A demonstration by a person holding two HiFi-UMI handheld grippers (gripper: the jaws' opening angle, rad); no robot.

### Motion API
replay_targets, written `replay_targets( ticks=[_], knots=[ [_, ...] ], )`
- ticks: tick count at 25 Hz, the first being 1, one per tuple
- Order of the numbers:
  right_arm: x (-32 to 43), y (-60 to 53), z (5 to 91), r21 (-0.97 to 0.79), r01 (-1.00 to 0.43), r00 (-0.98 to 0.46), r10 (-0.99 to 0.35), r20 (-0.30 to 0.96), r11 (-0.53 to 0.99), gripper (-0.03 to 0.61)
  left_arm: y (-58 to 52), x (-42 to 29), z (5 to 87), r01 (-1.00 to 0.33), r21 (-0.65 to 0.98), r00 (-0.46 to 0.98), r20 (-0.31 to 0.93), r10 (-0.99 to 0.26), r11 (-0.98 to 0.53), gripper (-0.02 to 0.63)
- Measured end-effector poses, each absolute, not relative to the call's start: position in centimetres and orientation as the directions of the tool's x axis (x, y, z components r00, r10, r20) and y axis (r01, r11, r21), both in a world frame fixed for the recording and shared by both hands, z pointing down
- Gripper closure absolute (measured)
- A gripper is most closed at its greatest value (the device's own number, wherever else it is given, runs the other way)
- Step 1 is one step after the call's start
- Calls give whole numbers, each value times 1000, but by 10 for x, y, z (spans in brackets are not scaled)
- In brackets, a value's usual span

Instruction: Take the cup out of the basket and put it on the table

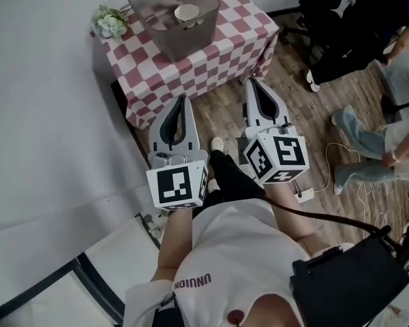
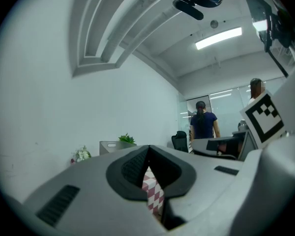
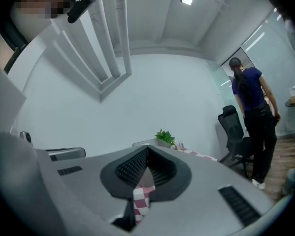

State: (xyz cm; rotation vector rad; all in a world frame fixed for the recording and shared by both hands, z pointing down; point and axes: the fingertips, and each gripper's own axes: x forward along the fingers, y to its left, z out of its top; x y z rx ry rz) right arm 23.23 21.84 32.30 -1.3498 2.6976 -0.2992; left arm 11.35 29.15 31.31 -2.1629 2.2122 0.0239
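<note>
Grey left tongs (image 1: 183,101) and right tongs (image 1: 253,82) both clenched empty, side by side, red-checked counter (image 1: 221,56) just beyond their tips, grey basket (image 1: 185,43) farther ahead, cream cup (image 1: 187,12) inside, upright, mouth up, lower body hidden by basket wall

Left gripper (image 1: 182,102) and right gripper (image 1: 253,84) side by side, both level, pointing forward, jaws together, empty.

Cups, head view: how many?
1. The cup sits inside the grey basket on the checkered table. The basket's walls could hide another.
</note>
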Motion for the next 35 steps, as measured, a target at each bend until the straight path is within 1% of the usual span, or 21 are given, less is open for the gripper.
replay_targets(
  ticks=[5,17,23,27,35],
  knots=[
    [212,183,313,-239,-757,-621,-783,-27,608,560,259,99,303,-999,-41,-34,-50,-998,36,603],
    [144,64,290,-250,-702,-678,-733,-54,667,560,152,32,275,-993,-58,-103,-67,-992,107,603],
    [114,10,275,-256,-664,-708,-701,-84,702,560,107,4,256,-986,-64,-144,-106,-984,151,603],
    [99,-16,268,-267,-640,-726,-681,-96,721,560,87,-14,246,-982,-45,-176,-133,-975,183,603],
    [72,-51,269,-277,-626,-743,-665,-73,729,560,62,-45,244,-978,-16,-203,-134,-970,207,603]
  ],
)
